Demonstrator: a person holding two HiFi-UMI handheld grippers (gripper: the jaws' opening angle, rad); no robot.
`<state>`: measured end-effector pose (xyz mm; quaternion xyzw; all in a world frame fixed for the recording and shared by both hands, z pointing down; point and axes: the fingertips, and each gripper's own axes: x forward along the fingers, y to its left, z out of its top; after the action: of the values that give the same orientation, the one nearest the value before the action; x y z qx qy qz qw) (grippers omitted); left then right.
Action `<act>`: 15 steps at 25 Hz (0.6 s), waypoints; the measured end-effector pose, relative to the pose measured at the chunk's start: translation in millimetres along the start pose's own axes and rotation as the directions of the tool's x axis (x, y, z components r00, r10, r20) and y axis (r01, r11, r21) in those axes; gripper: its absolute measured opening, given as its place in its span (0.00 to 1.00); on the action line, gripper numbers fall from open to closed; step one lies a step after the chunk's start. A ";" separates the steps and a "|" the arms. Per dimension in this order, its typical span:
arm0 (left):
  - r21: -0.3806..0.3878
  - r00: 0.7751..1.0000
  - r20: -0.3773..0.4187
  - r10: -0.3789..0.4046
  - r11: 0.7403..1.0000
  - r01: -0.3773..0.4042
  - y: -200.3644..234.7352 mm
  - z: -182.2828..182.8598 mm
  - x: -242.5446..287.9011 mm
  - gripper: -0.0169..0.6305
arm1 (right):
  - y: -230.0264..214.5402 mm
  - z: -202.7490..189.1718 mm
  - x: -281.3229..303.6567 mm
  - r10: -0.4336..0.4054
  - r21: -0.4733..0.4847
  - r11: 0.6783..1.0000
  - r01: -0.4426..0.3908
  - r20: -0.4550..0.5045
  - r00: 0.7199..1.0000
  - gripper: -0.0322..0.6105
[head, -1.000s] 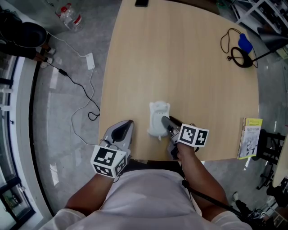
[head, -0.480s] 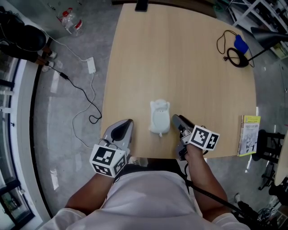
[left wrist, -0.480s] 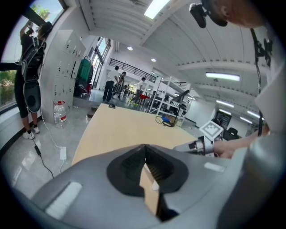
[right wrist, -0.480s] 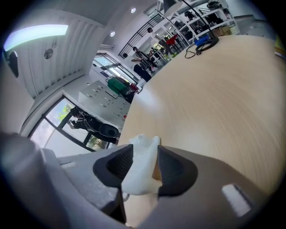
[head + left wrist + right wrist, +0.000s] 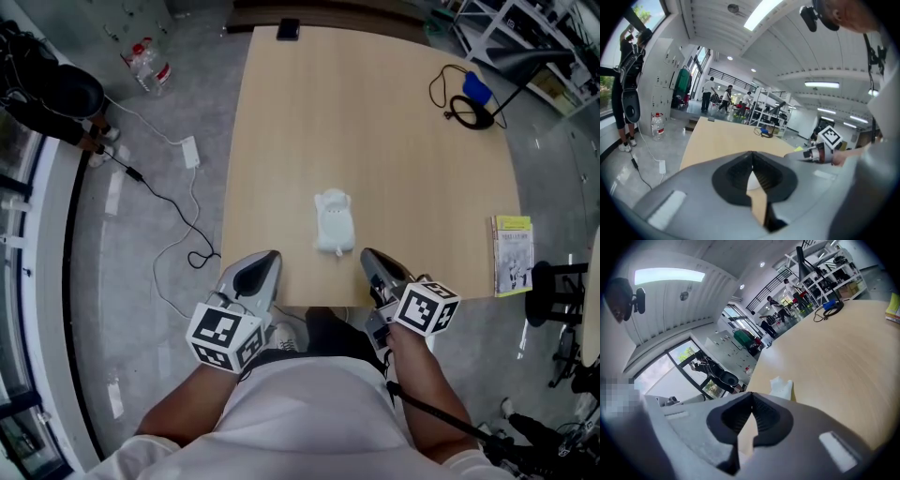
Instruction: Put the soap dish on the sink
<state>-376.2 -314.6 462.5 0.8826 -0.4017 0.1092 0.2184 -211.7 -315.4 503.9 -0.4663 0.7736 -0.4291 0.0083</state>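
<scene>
A small white moulded piece (image 5: 334,222), the toy sink with the soap dish, lies alone on the light wooden table (image 5: 375,141) near its front edge. In the right gripper view the white piece (image 5: 782,387) shows just past the jaws. My right gripper (image 5: 367,255) hangs to its right and nearer to me, apart from it, its jaws shut on nothing. My left gripper (image 5: 267,255) hovers at the table's front left corner, also shut and empty. From the left gripper view the right gripper (image 5: 820,150) is seen off to the right.
A black cable with a blue item (image 5: 464,98) lies at the far right of the table. A yellow booklet (image 5: 511,253) sits at the right edge and a dark phone (image 5: 288,29) at the far edge. On the floor to the left are a cord, a white adapter (image 5: 189,150) and water bottles (image 5: 150,56).
My right gripper has left the white piece and drawn back to the right and toward me, rising. The white piece stays where it was. My left gripper has risen a little.
</scene>
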 end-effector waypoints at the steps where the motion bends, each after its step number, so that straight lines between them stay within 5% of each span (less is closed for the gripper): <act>1: 0.004 1.000 0.006 -0.006 1.000 0.006 -3.0 -0.2 -7.7 0.03 | 5.9 -3.1 -6.4 -0.002 -0.009 1.000 0.002 0.010 1.000 0.05; 15: 0.065 0.996 0.070 -0.058 0.996 0.053 -43.0 -12.1 -95.4 0.03 | 87.7 -45.2 -98.3 -0.005 -0.115 0.993 0.020 0.132 0.991 0.05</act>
<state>-406.2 -220.7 425.2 0.9032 -0.3809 0.0839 0.1790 -237.4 -196.9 435.4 -0.4980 0.7920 -0.3519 0.0295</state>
